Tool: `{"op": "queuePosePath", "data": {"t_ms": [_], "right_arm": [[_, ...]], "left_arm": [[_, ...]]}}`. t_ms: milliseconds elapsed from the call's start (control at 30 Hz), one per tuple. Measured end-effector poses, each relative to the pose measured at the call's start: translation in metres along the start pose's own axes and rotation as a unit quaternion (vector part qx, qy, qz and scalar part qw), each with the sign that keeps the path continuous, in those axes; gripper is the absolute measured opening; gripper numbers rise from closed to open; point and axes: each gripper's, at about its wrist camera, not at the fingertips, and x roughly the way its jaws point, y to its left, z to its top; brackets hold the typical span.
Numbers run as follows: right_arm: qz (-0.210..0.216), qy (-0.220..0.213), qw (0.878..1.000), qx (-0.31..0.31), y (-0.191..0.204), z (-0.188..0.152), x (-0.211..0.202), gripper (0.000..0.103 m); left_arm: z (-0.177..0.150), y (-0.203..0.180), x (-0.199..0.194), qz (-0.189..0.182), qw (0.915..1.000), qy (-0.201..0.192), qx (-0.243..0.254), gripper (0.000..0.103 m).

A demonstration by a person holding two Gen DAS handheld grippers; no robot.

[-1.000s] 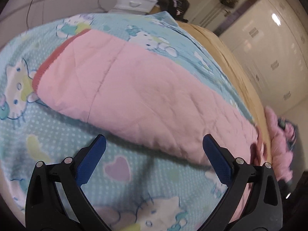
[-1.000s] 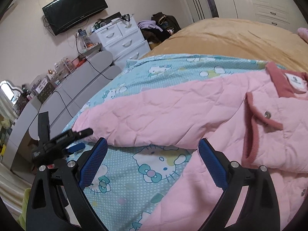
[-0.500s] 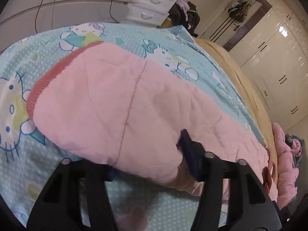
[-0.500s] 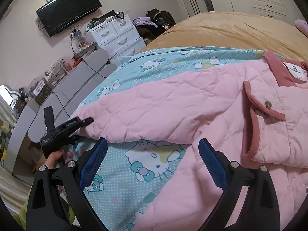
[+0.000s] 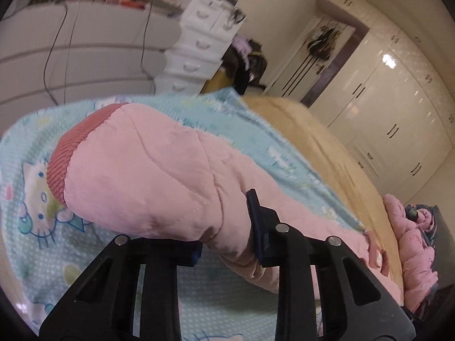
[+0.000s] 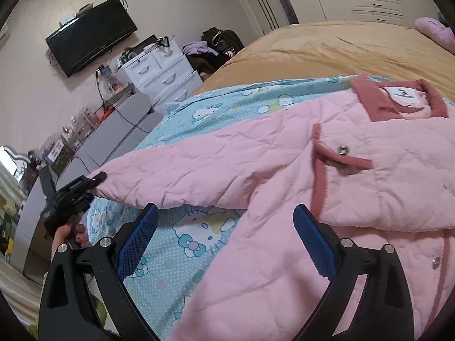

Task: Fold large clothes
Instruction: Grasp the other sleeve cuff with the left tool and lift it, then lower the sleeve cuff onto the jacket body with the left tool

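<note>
A pink quilted jacket with a dark-pink collar lies face up on a Hello Kitty blanket. In the left wrist view its sleeve with the ribbed cuff hangs lifted off the blanket. My left gripper is closing its jaws on that sleeve, and the pads press into the fabric. The right wrist view shows the same left gripper in a hand at the sleeve's end. My right gripper is open above the blanket, between sleeve and jacket body, holding nothing.
A tan bedspread lies under the blanket. White drawers, a grey cabinet and a wall TV stand past the bed's edge. White wardrobes line the far side. A pink bundle lies by the jacket.
My left gripper went from wide open to clamped on the sleeve near the cuff and raised it off the blanket. My right gripper shifted sideways along the jacket and stayed open.
</note>
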Motion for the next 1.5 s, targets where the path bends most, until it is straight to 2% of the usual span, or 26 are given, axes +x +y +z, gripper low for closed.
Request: {"op": "queuePosePath", "data": {"t_ms": [267, 533, 733, 867, 1500], "right_arm": [[0.004, -0.032, 0.999, 0.023, -0.023, -0.003, -0.043, 0.095], [0.001, -0.057, 0.998, 0.037, -0.048, -0.005, -0.086, 0.095], [0.005, -0.086, 0.995, 0.055, -0.070, -0.009, -0.119, 0.095], [0.007, -0.109, 0.991, 0.076, -0.089, -0.012, -0.140, 0.095], [0.023, -0.148, 0.980, 0.131, -0.151, -0.030, -0.198, 0.095]], "left_arm": [[-0.004, -0.038, -0.044, -0.022, 0.9982, -0.049, 0.026, 0.016], [-0.001, -0.079, -0.074, -0.045, 0.9956, -0.070, 0.043, 0.014], [0.001, -0.124, -0.095, -0.059, 0.9912, -0.087, 0.080, 0.014], [-0.003, -0.152, -0.105, -0.065, 0.9881, -0.095, 0.102, 0.013], [-0.031, -0.251, -0.125, -0.099, 0.9755, -0.102, 0.168, 0.013]]}}
